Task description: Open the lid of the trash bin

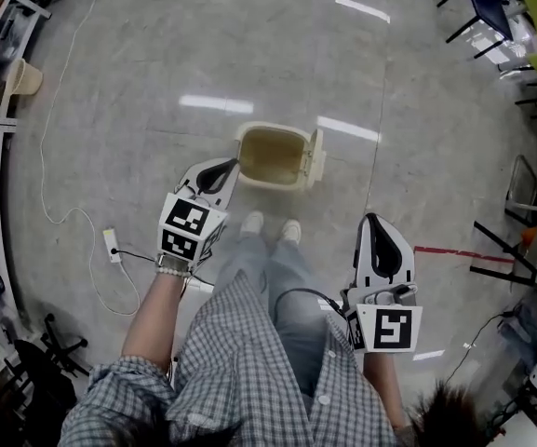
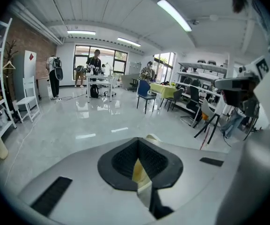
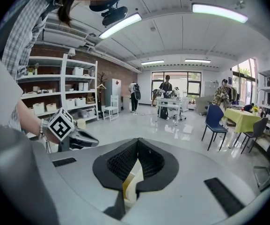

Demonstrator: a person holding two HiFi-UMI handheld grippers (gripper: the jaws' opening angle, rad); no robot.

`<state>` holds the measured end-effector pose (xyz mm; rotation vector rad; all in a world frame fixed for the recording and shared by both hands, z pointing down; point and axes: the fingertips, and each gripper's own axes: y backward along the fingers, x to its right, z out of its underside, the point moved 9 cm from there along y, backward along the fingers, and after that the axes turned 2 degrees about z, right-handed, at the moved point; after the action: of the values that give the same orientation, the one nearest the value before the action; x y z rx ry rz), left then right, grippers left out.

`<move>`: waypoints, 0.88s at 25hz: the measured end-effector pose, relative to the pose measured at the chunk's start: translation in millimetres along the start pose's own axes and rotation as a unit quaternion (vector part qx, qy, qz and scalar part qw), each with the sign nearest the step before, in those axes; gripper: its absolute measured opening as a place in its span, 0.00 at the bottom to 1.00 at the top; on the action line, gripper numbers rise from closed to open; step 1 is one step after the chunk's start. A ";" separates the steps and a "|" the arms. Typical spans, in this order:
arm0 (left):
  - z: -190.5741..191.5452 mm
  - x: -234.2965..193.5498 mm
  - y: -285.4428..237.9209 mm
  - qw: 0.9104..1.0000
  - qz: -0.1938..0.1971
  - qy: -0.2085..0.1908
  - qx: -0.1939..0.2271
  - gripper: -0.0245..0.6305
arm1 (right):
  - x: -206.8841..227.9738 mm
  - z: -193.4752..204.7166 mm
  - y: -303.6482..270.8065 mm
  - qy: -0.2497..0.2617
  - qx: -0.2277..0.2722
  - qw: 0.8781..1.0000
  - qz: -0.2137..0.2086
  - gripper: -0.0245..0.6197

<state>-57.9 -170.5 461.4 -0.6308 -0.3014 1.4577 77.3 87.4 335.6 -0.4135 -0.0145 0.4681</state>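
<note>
Lid (image 1: 316, 159) stood flipped open on the beige trash bin (image 1: 273, 155), on the floor (image 1: 138, 73) ahead of me. My left tool (image 1: 229, 166) and right tool (image 1: 372, 220) were closed and empty. Opening looked done; next I'd just back off.

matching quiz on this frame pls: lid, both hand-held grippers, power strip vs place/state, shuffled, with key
Things:
1. lid
2. left hand-held gripper
3. right hand-held gripper
4. power strip

Places/states:
A. lying on the floor, off to the left
B. swung open, standing at the right side of the trash bin
C. jaws together, off to the right, apart from the bin
D. jaws together, tip close by the bin's left rim

Pairs: 1-B, 2-D, 3-C, 4-A
</note>
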 end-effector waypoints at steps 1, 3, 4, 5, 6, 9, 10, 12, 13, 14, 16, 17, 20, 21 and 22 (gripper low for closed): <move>-5.2 2.7 5.9 1.000 0.000 -0.001 0.007 0.04 | 1.5 -4.0 1.6 0.002 0.004 1.000 0.001 0.07; -15.5 7.2 17.6 1.000 0.002 0.000 0.020 0.04 | 3.2 -10.7 4.3 0.000 0.012 1.000 0.002 0.06; -21.0 9.2 22.7 1.000 0.004 0.004 0.027 0.04 | 4.6 -13.5 4.8 -0.006 0.014 1.000 0.001 0.07; -26.8 11.1 27.3 0.999 0.007 0.008 0.034 0.04 | 6.7 -16.2 4.5 -0.016 0.016 1.000 0.000 0.07; -32.8 13.1 31.5 0.999 0.011 0.011 0.042 0.04 | 9.2 -19.2 3.5 -0.025 0.019 1.000 0.000 0.06; -49.3 19.0 44.6 0.998 0.018 0.006 0.058 0.04 | 12.1 -31.9 -0.5 -0.009 0.029 1.000 0.000 0.06; -54.9 21.1 48.9 0.998 0.019 0.001 0.063 0.04 | 11.8 -37.0 -1.7 0.006 0.035 0.999 -0.001 0.07; -66.5 24.6 56.6 0.997 0.019 -0.008 0.073 0.04 | 11.6 -46.3 -4.1 0.016 0.048 0.999 -0.007 0.06; -72.1 25.8 60.1 0.997 0.019 -0.012 0.078 0.04 | 12.0 -49.6 -5.3 0.011 0.054 0.998 -0.010 0.06; -77.5 26.6 63.3 0.996 0.017 -0.014 0.083 0.04 | 12.8 -52.1 -6.6 0.005 0.059 0.998 -0.012 0.06; -87.9 27.1 70.1 0.995 0.014 -0.017 0.094 0.04 | 14.3 -56.2 -9.1 -0.002 0.065 0.998 -0.015 0.06; -92.9 27.1 74.0 0.995 0.011 -0.018 0.101 0.04 | 14.9 -58.5 -10.0 -0.001 0.068 0.998 -0.017 0.07; -104.8 26.4 85.8 0.993 -0.001 -0.018 0.116 0.04 | 16.8 -66.5 -12.5 0.008 0.077 0.997 -0.023 0.06; -107.3 26.4 89.2 0.993 -0.008 -0.019 0.114 0.04 | 17.8 -68.9 -13.3 0.010 0.081 0.996 -0.025 0.06; -109.3 26.8 92.4 0.993 -0.014 -0.022 0.111 0.04 | 18.9 -71.3 -14.1 0.012 0.084 0.996 -0.025 0.06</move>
<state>-70.6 -168.6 316.4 -0.4142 -0.1780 1.4544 108.0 57.0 274.2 -0.2533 0.0366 0.4125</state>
